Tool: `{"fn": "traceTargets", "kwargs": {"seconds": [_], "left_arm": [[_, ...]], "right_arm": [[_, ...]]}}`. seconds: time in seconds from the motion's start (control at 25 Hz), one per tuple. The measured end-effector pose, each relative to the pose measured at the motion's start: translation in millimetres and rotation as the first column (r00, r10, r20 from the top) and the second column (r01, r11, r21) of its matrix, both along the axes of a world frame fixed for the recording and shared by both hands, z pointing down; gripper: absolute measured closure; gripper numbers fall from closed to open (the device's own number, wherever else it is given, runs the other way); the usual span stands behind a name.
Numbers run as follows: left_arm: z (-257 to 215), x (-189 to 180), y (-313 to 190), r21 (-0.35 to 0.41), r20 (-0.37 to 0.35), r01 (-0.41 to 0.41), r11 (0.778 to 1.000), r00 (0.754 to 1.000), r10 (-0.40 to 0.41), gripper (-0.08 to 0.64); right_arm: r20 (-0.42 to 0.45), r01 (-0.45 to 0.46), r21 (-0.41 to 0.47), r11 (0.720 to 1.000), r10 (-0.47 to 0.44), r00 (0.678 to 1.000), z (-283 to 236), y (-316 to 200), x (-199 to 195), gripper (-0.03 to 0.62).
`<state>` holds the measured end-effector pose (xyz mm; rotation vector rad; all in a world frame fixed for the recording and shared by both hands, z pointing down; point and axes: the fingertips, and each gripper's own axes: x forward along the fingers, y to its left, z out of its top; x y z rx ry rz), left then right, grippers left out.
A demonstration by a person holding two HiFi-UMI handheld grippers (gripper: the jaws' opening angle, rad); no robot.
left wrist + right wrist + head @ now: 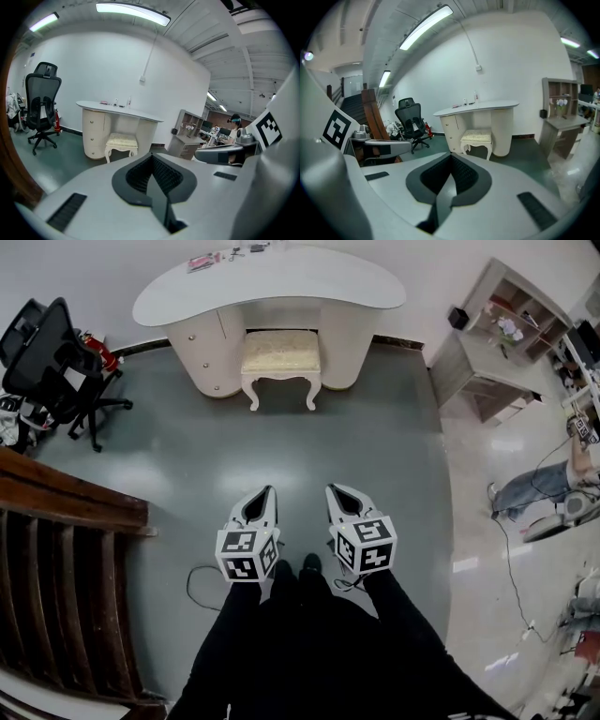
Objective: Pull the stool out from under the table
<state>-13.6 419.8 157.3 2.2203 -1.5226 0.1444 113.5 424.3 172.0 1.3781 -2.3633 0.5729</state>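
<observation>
A cream stool (280, 360) with a cushioned seat and curved legs stands tucked halfway under the white curved table (272, 282) against the far wall. It also shows as the stool (121, 142) in the left gripper view and the stool (477, 140) in the right gripper view. My left gripper (269, 490) and right gripper (331, 489) hover side by side over the green floor, well short of the stool. Both are shut with nothing between the jaws.
A black office chair (52, 357) stands at the far left. A wooden stair railing (66, 549) runs along my near left. A grey shelf desk (497, 343) sits at the far right, with a person's leg (534, 486) and cables on the glossy floor beside it.
</observation>
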Motion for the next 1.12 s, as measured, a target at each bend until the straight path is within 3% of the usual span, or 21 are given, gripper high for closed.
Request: {"fn": "traceTargets", "kwargs": {"seconds": [0.32, 0.72, 1.12], "left_arm": [[-6.5, 1.2, -27.3, 0.014, 0.018, 0.025, 1.000, 1.000, -0.025, 0.553], [-11.4, -2.2, -53.9, 0.011, 0.036, 0.066, 0.998, 0.997, -0.067, 0.552], [-6.7, -21.2, -105.1, -0.006, 0.054, 0.097, 0.995, 0.994, -0.097, 0.552]], "right_arm": [[0.002, -0.031, -0.031, 0.999, 0.031, 1.000, 9.3, -23.9, 25.5, 0.589], [-0.040, -0.021, 0.012, 1.000, 0.021, 0.999, 3.6, -52.1, 40.1, 0.589], [-0.060, -0.083, -0.060, 0.995, 0.079, 0.995, 22.3, -99.6, 48.3, 0.589]]}}
